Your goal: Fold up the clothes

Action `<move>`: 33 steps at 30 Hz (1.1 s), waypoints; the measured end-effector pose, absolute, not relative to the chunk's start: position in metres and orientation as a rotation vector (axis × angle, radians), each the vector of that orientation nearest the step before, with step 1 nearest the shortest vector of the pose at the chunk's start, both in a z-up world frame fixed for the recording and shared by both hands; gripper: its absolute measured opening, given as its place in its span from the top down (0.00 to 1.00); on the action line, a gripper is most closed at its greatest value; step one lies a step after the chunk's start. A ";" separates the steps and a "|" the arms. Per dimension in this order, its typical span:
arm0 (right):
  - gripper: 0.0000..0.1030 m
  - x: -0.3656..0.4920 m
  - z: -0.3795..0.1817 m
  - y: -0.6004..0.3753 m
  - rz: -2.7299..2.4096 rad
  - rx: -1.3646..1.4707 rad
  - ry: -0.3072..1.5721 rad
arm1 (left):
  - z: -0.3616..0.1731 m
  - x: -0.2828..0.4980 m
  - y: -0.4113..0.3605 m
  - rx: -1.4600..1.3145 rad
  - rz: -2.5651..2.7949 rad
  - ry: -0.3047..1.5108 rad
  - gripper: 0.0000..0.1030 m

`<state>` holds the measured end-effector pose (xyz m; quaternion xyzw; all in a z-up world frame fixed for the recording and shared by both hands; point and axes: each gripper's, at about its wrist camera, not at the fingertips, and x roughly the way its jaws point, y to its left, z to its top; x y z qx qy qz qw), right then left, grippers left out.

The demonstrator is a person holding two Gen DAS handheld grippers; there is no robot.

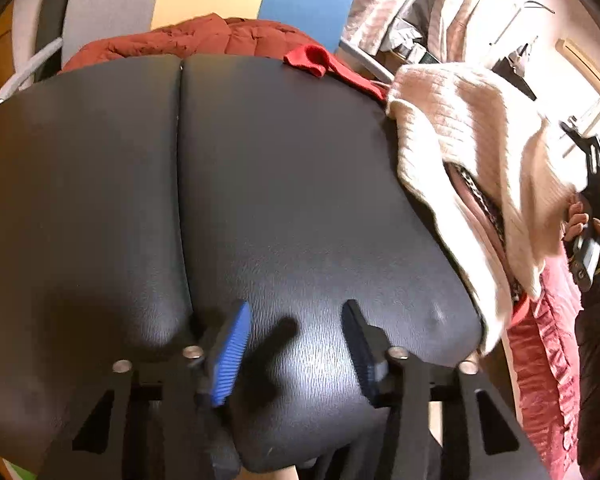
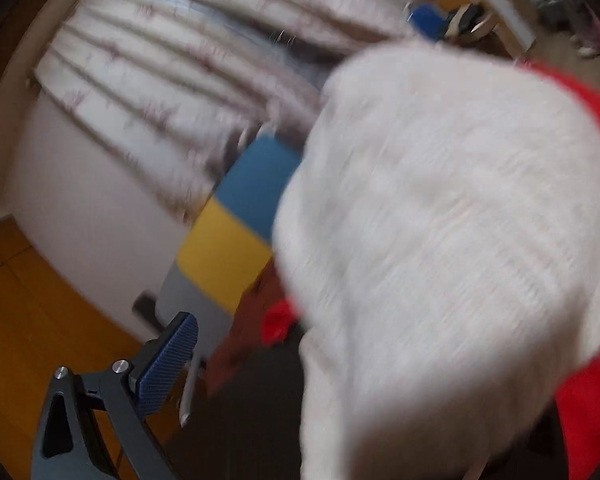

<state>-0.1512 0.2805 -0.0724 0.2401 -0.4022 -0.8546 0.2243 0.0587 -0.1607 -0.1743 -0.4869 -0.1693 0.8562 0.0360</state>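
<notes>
A cream ribbed knit sweater [image 1: 464,152] hangs in the air over the right edge of the black padded table [image 1: 280,184]. In the left wrist view the right gripper [image 1: 594,200] is at the far right, above the table edge, against the sweater's raised end. In the right wrist view the sweater [image 2: 452,248] fills the right side, blurred, and hides one finger; only the left blue finger [image 2: 168,368] shows. My left gripper [image 1: 296,352] is open and empty, low over the table's near edge.
A rust-red quilted jacket [image 1: 204,40] and a red garment [image 1: 312,60] lie at the table's far edge. A pink ruffled cloth [image 1: 548,372] hangs at the right. Curtains [image 2: 148,92] and blue and yellow panels [image 2: 236,220] stand behind.
</notes>
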 end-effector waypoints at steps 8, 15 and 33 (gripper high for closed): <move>0.00 -0.144 -0.075 0.150 -1.912 0.795 -0.937 | -0.152 0.097 -0.186 -1.362 2.721 -0.539 0.71; 0.00 -0.104 -0.084 0.045 -1.787 0.938 -0.677 | -0.144 0.121 -0.224 -1.362 2.841 -0.657 0.71; 0.00 -0.270 0.041 0.370 -2.731 0.690 -0.966 | -0.155 0.109 -0.265 -1.476 2.914 -0.853 0.71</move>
